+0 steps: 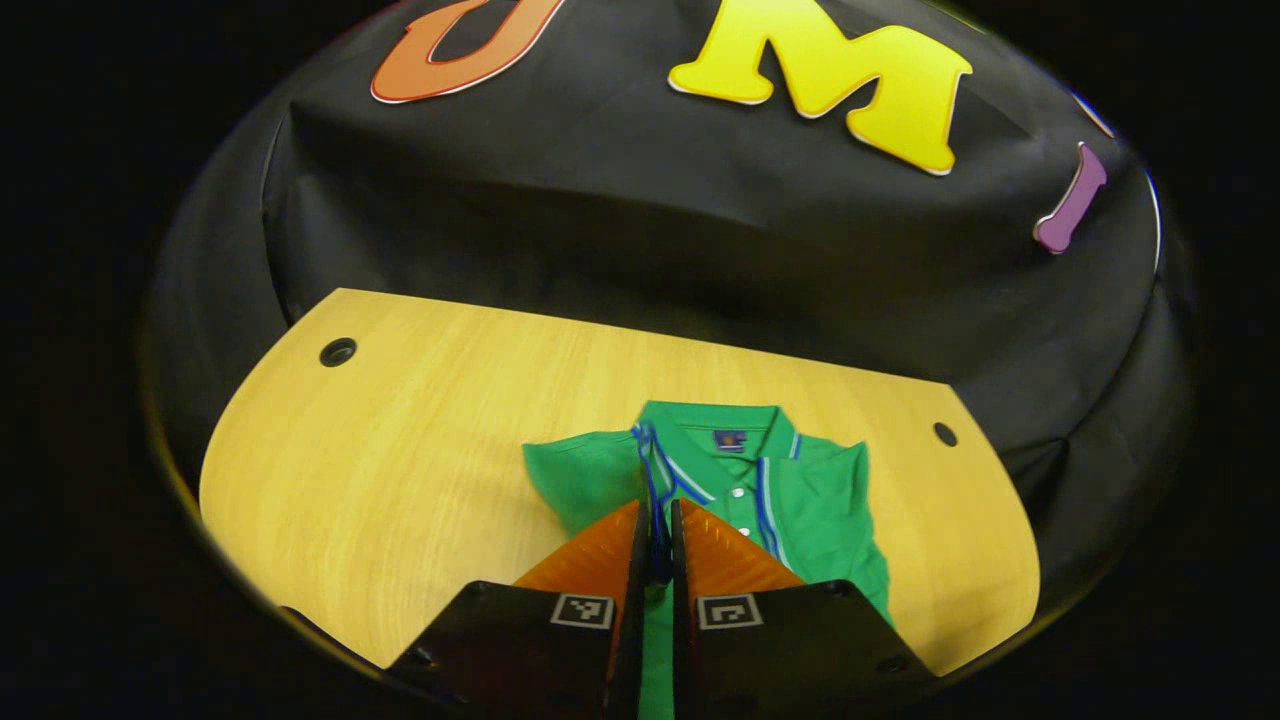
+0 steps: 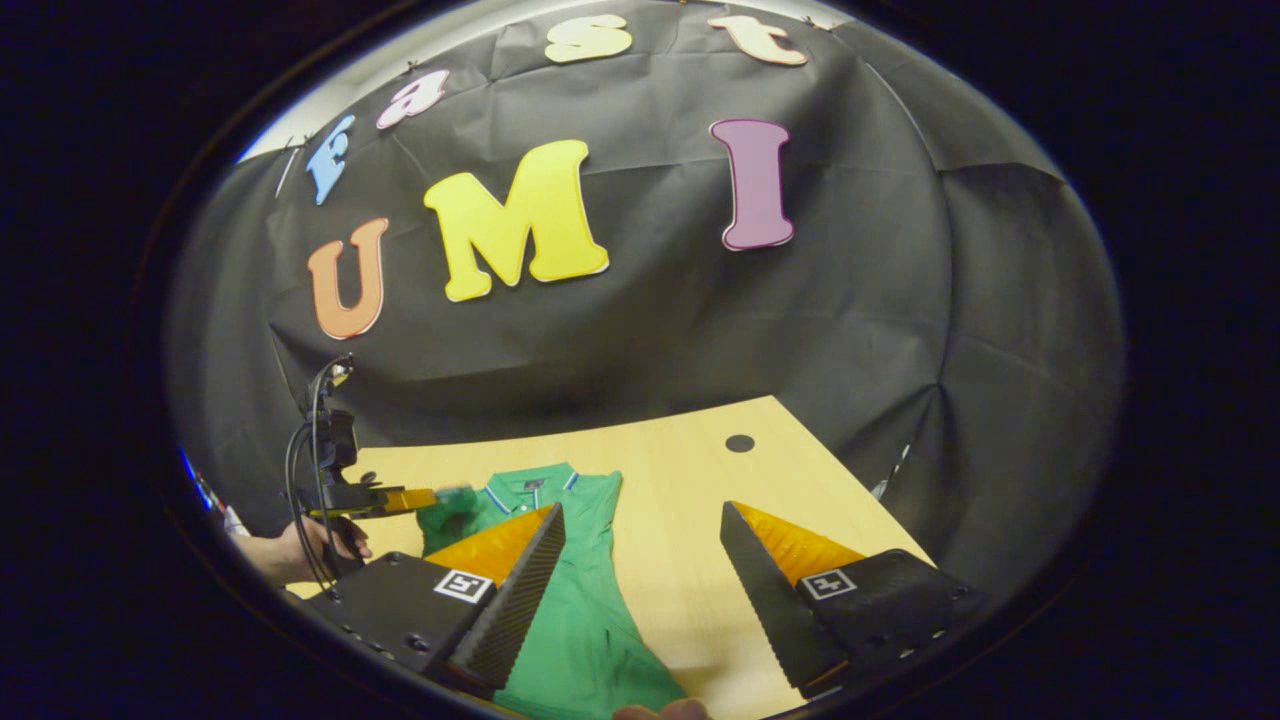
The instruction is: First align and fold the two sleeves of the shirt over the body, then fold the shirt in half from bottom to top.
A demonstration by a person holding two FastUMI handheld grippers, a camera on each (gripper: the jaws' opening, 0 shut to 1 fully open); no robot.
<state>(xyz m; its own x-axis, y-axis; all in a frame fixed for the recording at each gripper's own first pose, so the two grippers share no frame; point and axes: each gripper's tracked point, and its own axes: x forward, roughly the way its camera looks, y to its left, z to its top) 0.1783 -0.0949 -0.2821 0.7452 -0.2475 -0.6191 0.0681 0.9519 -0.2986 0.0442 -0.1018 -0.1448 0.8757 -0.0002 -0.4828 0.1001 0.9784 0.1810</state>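
Green shirt point(image 1: 800, 500), collar toward wall

right gripper point(image 2: 640, 525) jaws apart above shirt point(image 2: 570, 600).

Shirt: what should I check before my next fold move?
1. left tool gripping the shirt: ok, a blue-trimmed edge sits between its closed fingers.
2. right tool free for a grasp: ok, open and holding nothing.
3. collar lying flat at the far end: ok.
4. Both sleeves aligned over the body: cannot tell.
5. Bare table beside the shirt: ok.
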